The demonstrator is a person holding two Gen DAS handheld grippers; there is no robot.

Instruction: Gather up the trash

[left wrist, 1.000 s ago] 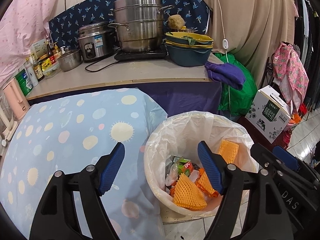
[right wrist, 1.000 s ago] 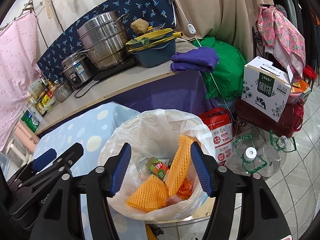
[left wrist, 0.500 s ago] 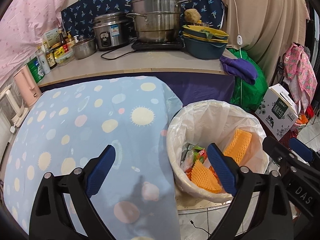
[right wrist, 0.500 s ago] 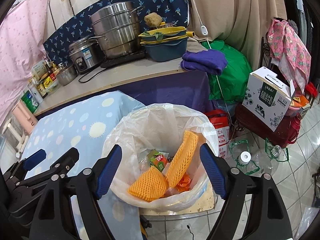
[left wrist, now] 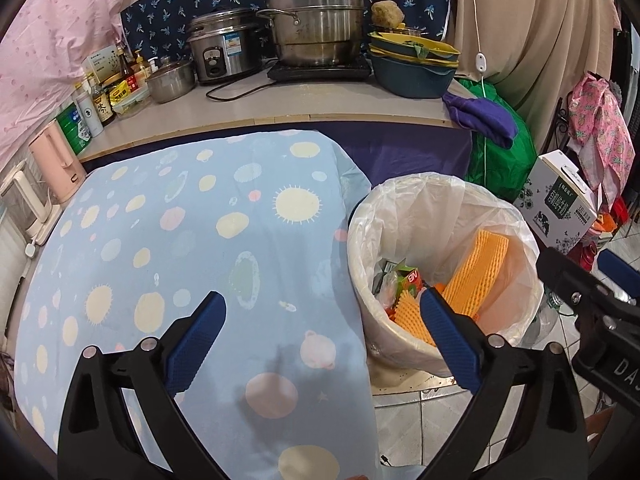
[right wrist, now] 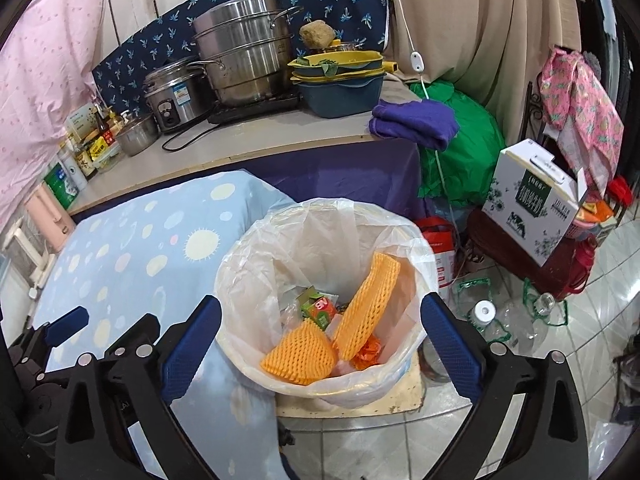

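A white bin with a plastic liner (right wrist: 256,248) (left wrist: 516,216) stands on the floor beside a low table with a blue spotted cloth (left wrist: 180,240) (right wrist: 132,240). Inside the bin lie orange foam fruit nets (right wrist: 368,300) (left wrist: 476,268) and a green and red carton (right wrist: 318,308) (left wrist: 408,280). My left gripper (left wrist: 322,324) hangs over the cloth's right edge, its jaws opening with nothing between the pads. Above the bin's near rim is my right gripper (right wrist: 320,330), jaws opening wide and empty.
A counter (left wrist: 280,100) behind holds steel pots (left wrist: 316,12), a rice cooker (left wrist: 220,48), stacked basins (left wrist: 412,64), bottles and a purple cloth (left wrist: 480,116). On the tiled floor to the right are a milk carton box (right wrist: 536,196), a green bag (right wrist: 460,160) and empty plastic bottles (right wrist: 488,316).
Both grippers' jaws have spread wider. The left gripper has drifted left from over the bin toward the cloth. The right gripper has drawn back and rolled level; the bin looks farther.
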